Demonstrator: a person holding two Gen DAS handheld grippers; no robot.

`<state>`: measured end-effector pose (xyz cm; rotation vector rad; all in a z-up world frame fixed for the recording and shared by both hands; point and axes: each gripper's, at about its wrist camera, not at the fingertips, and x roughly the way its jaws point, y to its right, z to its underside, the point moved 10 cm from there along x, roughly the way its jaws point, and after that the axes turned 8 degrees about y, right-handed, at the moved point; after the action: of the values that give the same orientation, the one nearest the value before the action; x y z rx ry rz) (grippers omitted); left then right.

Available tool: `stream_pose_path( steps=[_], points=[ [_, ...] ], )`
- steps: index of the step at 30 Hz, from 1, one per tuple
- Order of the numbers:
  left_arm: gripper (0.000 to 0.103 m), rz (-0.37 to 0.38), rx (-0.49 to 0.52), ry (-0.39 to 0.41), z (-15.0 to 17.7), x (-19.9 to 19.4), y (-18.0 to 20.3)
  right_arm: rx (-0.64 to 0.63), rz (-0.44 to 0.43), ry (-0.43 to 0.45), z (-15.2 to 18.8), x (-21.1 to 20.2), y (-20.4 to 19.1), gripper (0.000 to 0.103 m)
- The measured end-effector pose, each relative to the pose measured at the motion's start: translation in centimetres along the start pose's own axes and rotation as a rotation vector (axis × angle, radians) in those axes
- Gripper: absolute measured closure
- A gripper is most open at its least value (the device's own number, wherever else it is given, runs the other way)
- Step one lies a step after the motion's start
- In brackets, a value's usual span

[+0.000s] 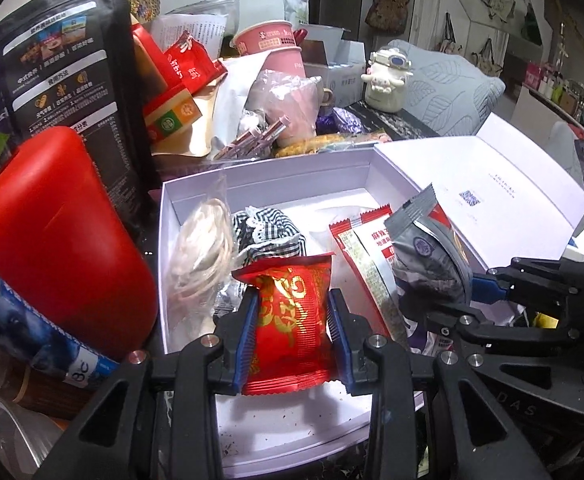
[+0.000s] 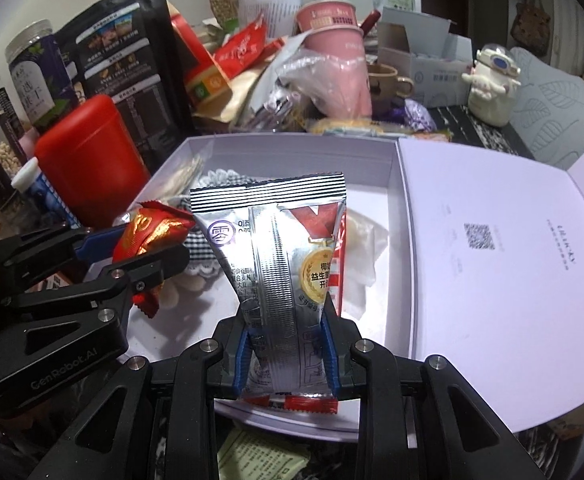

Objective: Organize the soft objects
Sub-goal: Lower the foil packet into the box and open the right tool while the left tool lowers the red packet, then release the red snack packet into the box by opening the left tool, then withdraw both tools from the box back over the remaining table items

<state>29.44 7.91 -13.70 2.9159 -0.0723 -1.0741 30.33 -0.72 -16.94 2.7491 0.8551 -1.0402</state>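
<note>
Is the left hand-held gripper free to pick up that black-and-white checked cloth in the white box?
Probably not yet: the left hand-held gripper is shut on a red foil packet, which also overhangs the black-and-white checked cloth.

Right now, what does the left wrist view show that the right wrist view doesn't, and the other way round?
Only the left wrist view shows the red-and-white sachet lying in the box, mostly hidden in the other view, and the coiled cream string.

Only the right wrist view shows the clear jar with a dark label at far left and the yellow-green paper below the box.

Both show the white box, the checked cloth, the red packet clamped in the left gripper, and the silver packet clamped in the right gripper.
</note>
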Motion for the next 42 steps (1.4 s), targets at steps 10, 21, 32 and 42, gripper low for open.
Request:
stream_pose_path(
  steps=[10,21,32,42],
  points=[
    [0.069,-0.017,0.035,-0.060,0.5,0.5,0.6,-0.008,0.032,-0.007,0.2,-0.3,0.2,0.060],
    [0.066,-0.066,0.021,-0.079,0.5,-0.6,0.8,-0.008,0.056,0.030,-0.1,-2.7,0.8,0.054],
    [0.065,-0.109,-0.007,-0.035,-1.3,-3.6,0.1,0.001,0.079,0.106,-1.6,-6.8,1.2,0.052],
    [0.015,-0.123,-0.019,0.077,-3.9,-7.9,0.3,-0.015,0.083,0.194,-3.2,-11.1,0.3,0.047]
  ],
)
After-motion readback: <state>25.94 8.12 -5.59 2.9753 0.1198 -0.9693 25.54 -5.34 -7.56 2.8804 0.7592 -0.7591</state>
